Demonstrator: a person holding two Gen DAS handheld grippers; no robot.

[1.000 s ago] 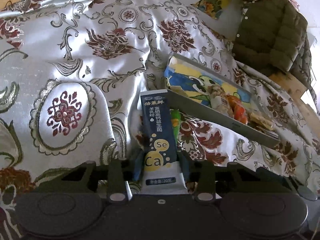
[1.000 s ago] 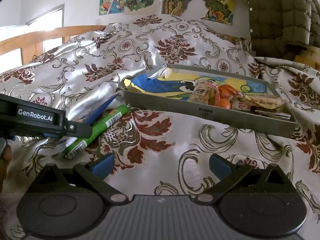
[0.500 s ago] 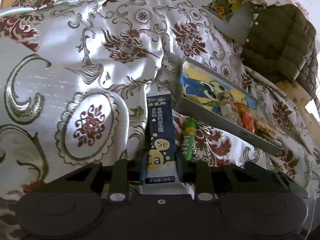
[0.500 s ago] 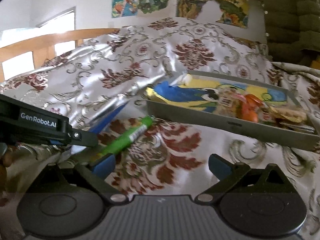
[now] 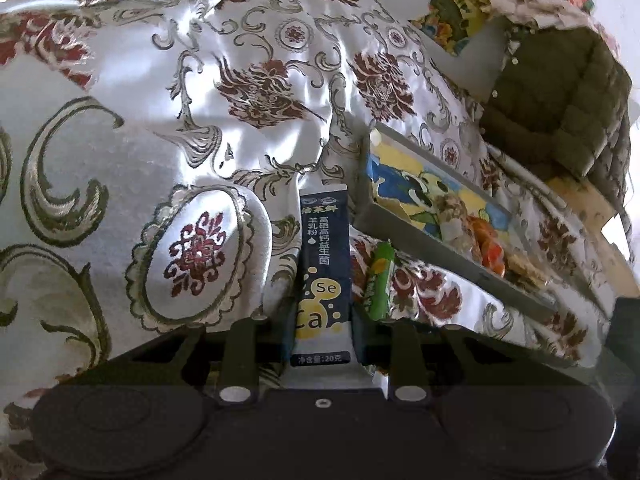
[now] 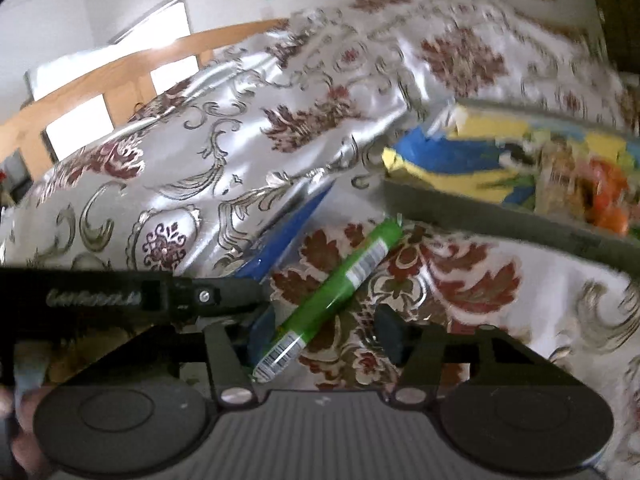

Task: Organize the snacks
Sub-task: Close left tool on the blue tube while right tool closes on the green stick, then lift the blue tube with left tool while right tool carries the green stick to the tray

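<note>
A dark blue sachet [image 5: 323,264] marked Se and Ca stands between the fingers of my left gripper [image 5: 322,322], which is shut on its lower end. To its right a green snack stick [image 5: 379,280] lies on the patterned bedspread. In the right wrist view the green stick [image 6: 340,284] lies slanted between the pads of my right gripper [image 6: 325,334], whose jaws are closing. The left pad is close to the stick and the right pad stands apart from it. My left gripper [image 6: 240,294] reaches in from the left with the blue sachet [image 6: 292,232].
A grey tray [image 6: 500,226] with a cartoon liner holds several wrapped snacks [image 5: 480,240] just beyond the stick. An olive padded jacket [image 5: 560,100] hangs at the far right. A wooden bed rail [image 6: 120,76] runs at the back left.
My right gripper has swung left over the green stick, and its jaws have narrowed around it. My left gripper has stayed shut on the sachet and shifted a little.
</note>
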